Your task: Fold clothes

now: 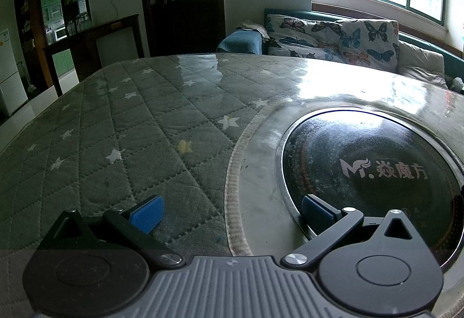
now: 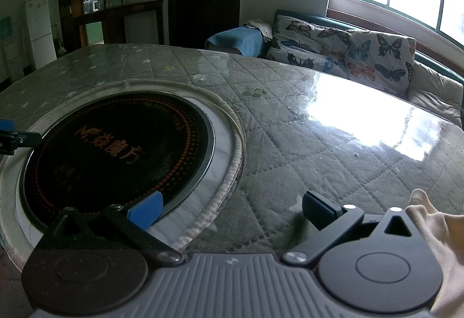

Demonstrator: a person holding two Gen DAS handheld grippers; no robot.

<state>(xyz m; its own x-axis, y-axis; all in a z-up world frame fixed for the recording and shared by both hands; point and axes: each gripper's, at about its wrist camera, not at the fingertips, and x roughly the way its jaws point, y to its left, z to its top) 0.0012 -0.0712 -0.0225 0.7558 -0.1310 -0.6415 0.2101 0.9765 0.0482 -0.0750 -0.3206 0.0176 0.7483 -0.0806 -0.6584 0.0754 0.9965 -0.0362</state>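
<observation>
Beige garment (image 2: 438, 234) lies at right table edge, beside right gripper (image 2: 232, 212). Both jaws wide open, empty; left gripper (image 1: 232, 212) over induction hob (image 1: 374, 173). Folding not begun. Reach right, pinch cloth edge.

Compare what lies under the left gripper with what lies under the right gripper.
The left gripper spans the quilted table cover and the round black cooktop, its right finger over the glass. The right gripper mirrors that, with a beige cloth beside it. Both are open and hold nothing.
</observation>
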